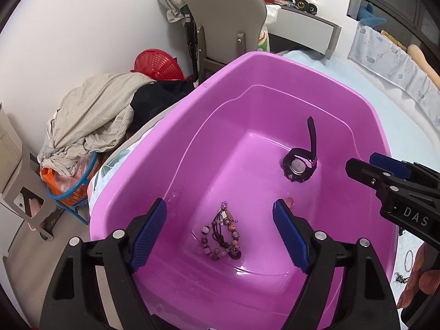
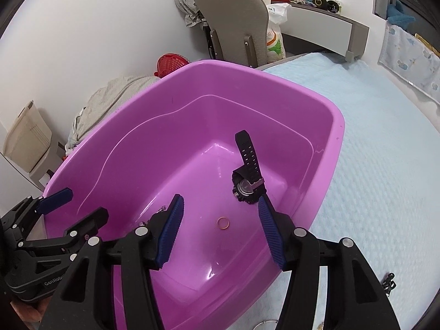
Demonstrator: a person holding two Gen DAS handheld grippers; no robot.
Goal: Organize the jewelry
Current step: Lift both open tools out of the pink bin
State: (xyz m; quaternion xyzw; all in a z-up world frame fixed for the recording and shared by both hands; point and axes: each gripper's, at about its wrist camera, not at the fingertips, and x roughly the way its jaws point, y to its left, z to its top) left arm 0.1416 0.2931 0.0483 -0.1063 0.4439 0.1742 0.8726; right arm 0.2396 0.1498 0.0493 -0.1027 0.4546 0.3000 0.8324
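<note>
A purple plastic tub (image 1: 154, 154) (image 2: 115, 126) sits on a light blue bed cover. On its floor lie a black wristwatch (image 1: 299, 165) (image 2: 246, 187), a beaded bracelet (image 1: 221, 233) and a small pink ring (image 2: 223, 223) (image 1: 290, 202). My left gripper (image 1: 220, 225) is open and empty above the bracelet; it also shows in the right wrist view (image 2: 79, 206). My right gripper (image 2: 220, 220) is open and empty above the ring, near the watch; its fingers (image 1: 385, 165) reach in over the tub's right rim in the left wrist view.
A silver ring (image 1: 409, 260) and a dark chain (image 1: 400, 279) (image 2: 389, 280) lie on the bed cover (image 2: 385, 165) right of the tub. Beyond the tub are a grey chair (image 1: 225, 19), a clothes pile (image 1: 93, 110), a red basket (image 1: 158, 64) and a white wall.
</note>
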